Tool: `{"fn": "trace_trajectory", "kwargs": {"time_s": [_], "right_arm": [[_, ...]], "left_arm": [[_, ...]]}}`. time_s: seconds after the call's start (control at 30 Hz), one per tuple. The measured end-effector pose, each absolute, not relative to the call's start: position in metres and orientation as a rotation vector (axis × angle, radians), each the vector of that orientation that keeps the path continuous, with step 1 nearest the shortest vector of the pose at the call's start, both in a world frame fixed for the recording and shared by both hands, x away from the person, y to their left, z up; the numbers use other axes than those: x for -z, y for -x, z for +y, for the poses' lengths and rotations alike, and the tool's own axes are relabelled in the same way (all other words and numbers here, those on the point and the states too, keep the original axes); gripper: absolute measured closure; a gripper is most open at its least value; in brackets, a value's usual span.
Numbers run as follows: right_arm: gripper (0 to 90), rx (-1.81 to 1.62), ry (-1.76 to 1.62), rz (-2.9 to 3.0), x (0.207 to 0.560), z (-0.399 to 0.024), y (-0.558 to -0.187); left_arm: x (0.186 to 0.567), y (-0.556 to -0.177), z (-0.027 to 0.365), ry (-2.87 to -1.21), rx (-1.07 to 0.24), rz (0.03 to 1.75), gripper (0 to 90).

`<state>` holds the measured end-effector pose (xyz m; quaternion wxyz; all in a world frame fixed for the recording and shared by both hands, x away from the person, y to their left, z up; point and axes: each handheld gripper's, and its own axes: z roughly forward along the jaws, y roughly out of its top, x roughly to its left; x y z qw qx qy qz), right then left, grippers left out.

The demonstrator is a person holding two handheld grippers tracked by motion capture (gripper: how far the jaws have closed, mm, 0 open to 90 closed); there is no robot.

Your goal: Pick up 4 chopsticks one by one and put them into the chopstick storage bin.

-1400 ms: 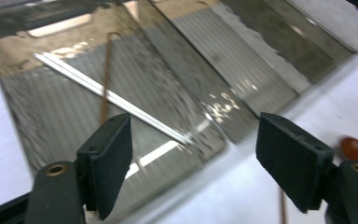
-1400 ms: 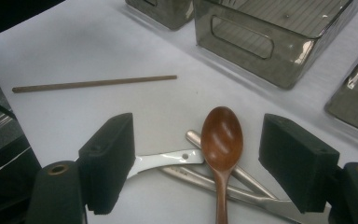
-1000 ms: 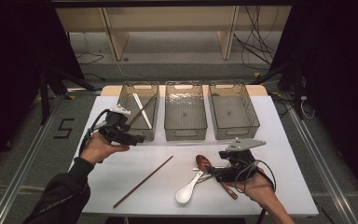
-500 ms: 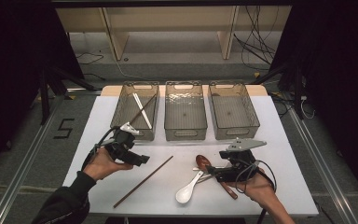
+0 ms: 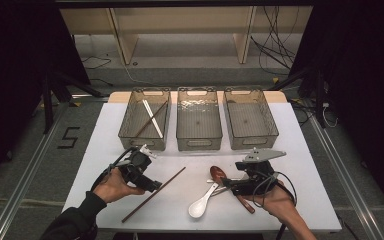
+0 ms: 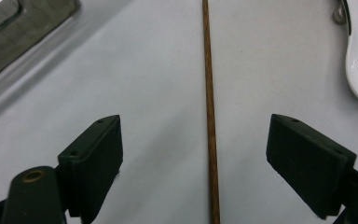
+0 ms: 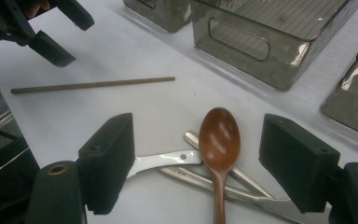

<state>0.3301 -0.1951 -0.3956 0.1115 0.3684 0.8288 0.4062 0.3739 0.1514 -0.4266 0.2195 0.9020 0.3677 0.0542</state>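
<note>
Fingers on my left gripper (image 5: 147,181) stand wide apart with nothing between the pads; in the left gripper view the brown chopstick (image 6: 209,112) runs straight up the gap between them, lying flat on the white surface (image 5: 300,160) and touching neither finger. From the high view I see that chopstick (image 5: 153,194) lying slantwise just beside the left gripper, on the side toward the spoons.

My right gripper (image 5: 230,186) is also spread wide and holds nothing. Its own view shows the wooden spoon (image 7: 219,149) lying between the fingers, bowl pointing away, not touched by either. Under the wooden spoon's handle cross two metal handles (image 7: 242,184), and the white spoon (image 5: 202,201) lies just beside the wooden spoon, its handle tip touching that pile.

Beyond the wooden spoon stand three grey bins in a row. The left bin (image 5: 130,127) holds a white chopstick and a brown one crossed over each other; the middle bin (image 5: 198,141) and the right bin (image 5: 252,140) show bare floors.
</note>
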Motion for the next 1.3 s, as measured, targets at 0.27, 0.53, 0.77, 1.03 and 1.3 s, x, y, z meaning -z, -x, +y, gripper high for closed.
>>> {"fn": "trace_trajectory", "kwargs": {"time_s": [0.27, 0.53, 0.77, 1.03, 1.3], "right_arm": [[27.4, -1.189, -1.082, 2.435, 0.396, -0.195, -0.330], [27.4, -1.187, -1.081, 2.438, 0.396, -0.194, -0.330], [27.4, -1.187, -1.081, 2.440, 0.396, -0.194, -0.330], [27.4, -1.188, -1.079, 2.440, 0.396, -0.194, -0.330], [27.4, -1.187, -1.079, 2.440, 0.396, -0.194, -0.330]], "left_arm": [[0.437, -0.365, 0.148, -2.569, -0.126, 0.980, 31.4], [0.446, -0.364, 0.149, -2.612, -0.078, 0.977, 48.5], [0.454, -0.362, 0.147, -2.662, -0.045, 0.967, 59.2], [0.460, -0.362, 0.146, -2.696, -0.025, 0.944, 70.4], [0.463, -0.361, 0.145, -2.730, -0.043, 0.931, 75.3]]}}
